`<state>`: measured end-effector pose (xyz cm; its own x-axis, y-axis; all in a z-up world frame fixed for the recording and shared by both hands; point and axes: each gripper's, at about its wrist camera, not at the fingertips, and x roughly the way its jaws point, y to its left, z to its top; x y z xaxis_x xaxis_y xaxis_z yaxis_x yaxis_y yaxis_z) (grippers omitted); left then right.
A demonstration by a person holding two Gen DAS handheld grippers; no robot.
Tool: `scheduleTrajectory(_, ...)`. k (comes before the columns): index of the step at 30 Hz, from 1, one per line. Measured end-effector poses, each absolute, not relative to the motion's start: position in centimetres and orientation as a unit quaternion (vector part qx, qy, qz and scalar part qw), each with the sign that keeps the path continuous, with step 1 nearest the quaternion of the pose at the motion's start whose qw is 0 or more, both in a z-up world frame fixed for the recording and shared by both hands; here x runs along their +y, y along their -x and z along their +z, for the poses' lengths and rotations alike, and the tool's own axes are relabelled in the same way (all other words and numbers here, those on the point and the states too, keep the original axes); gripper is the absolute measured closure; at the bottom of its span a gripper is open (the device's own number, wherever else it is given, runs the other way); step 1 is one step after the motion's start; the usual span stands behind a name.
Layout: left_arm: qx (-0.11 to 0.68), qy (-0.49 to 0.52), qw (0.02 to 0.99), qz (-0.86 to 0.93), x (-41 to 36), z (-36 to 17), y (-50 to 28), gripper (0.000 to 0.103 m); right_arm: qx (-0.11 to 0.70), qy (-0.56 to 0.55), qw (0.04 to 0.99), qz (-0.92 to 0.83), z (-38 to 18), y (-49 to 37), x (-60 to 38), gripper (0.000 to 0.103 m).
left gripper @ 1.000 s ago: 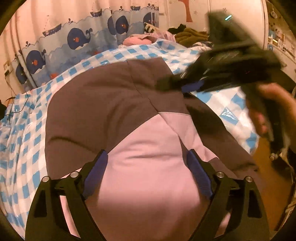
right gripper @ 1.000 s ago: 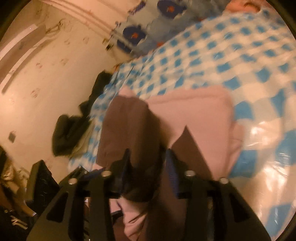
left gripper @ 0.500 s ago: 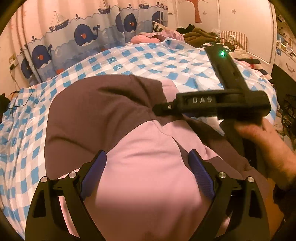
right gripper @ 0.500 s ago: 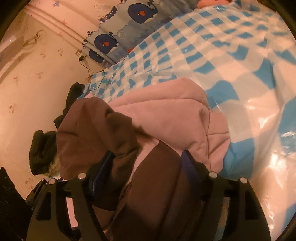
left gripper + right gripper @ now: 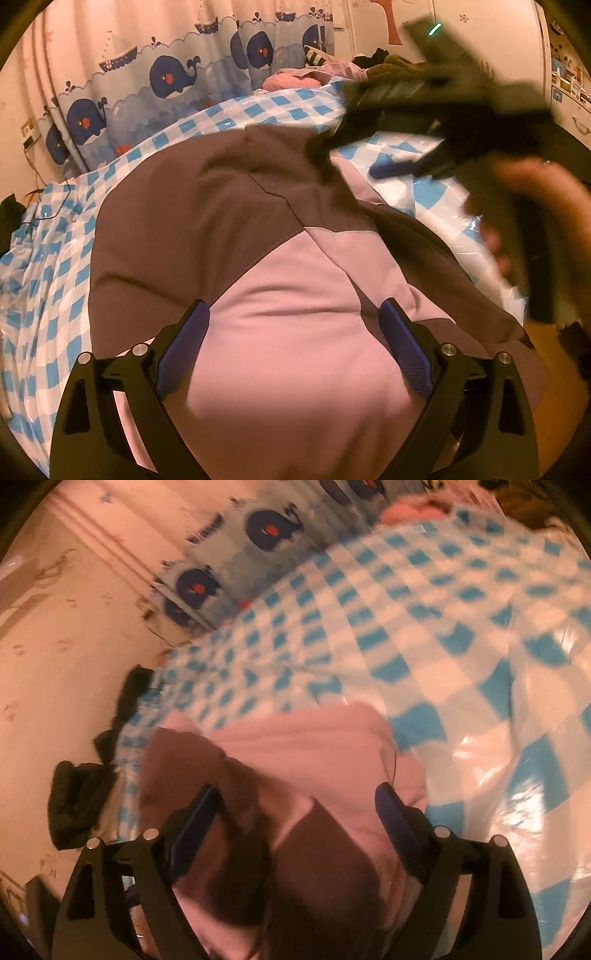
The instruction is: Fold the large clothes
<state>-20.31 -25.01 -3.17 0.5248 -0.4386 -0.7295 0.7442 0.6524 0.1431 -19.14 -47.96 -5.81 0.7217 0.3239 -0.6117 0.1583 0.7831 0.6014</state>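
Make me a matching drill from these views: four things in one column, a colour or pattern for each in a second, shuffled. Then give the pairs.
Things
1. jacket
2. table cover
3. curtain
4. pads of the left tongs

Colours or patterns
A. navy whales and boats on pale blue
B. brown and pink panels
C. dark blue
D. blue and white checks

Pairs: 1-B, 2-D, 3-A, 4-C

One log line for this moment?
phase: fold released | right gripper: jaws just opened, pads clear of jacket | left gripper: open over jacket | surface: checked cover
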Motion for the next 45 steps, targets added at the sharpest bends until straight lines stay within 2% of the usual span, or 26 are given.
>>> scheduleTrajectory(2,0.337,-0.224,0.845,-0.349,-25.0,-3.2,20.3,0.014,0.381,-0.333,0.861,0.045,-8.6,17.7,-47.5,0.008)
scheduleTrajectory(4,0.337,-0.223,0.847,-0.345,-25.2,-3.3,20.0,0.014,0.378,-0.338,0.860,0.044,-10.2,17.0,-47.2,0.006)
scheduleTrajectory(11,0.336,-0.225,0.848,-0.342,-25.4,-3.6,19.5,0.014,0.391,-0.334,0.856,0.052,-10.3,16.6,-47.6,0.006)
scheduleTrajectory(18,0.334,-0.219,0.849,-0.345,-25.3,-3.6,19.6,0.013,0.339,-0.349,0.872,0.054,-5.5,22.6,-47.2,0.007)
scheduleTrajectory(20,0.336,-0.213,0.847,-0.352,-24.9,-3.3,19.6,0.013,0.391,-0.322,0.861,0.041,-7.2,22.4,-45.6,0.006)
scheduleTrajectory(23,0.365,-0.137,0.833,-0.393,-20.3,0.0,18.5,0.014,0.409,-0.354,0.838,0.070,-10.3,21.7,-45.3,0.006)
scheduleTrajectory(26,0.380,-0.049,0.858,-0.342,-13.2,1.8,16.3,0.014,0.407,-0.346,0.843,0.063,-10.0,21.4,-45.2,0.006)
scheduleTrajectory(28,0.434,0.018,0.854,-0.286,-8.3,0.2,12.5,0.014,0.407,-0.338,0.846,0.061,-9.7,21.2,-44.8,0.006)
scheduleTrajectory(31,0.510,0.080,0.809,-0.281,-6.3,-4.5,8.8,0.013,0.406,-0.330,0.851,0.052,-9.3,21.5,-44.5,0.006)
scheduleTrajectory(33,0.523,0.125,0.793,-0.288,-6.5,-6.5,8.0,0.007,0.405,-0.325,0.853,0.043,-9.1,21.5,-44.5,0.006)
scheduleTrajectory(36,0.544,0.190,0.750,-0.326,-7.0,-8.2,7.3,0.007,0.402,-0.335,0.851,0.041,-9.7,21.8,-44.5,0.006)
scheduleTrajectory(40,0.532,0.133,0.763,-0.342,-9.5,-7.7,9.0,0.007,0.389,-0.337,0.856,0.046,-10.2,21.5,-43.6,0.006)
scheduleTrajectory(45,0.511,0.139,0.778,-0.336,-6.7,-5.9,9.2,0.007,0.362,-0.346,0.862,0.077,-9.5,20.2,-40.0,0.005)
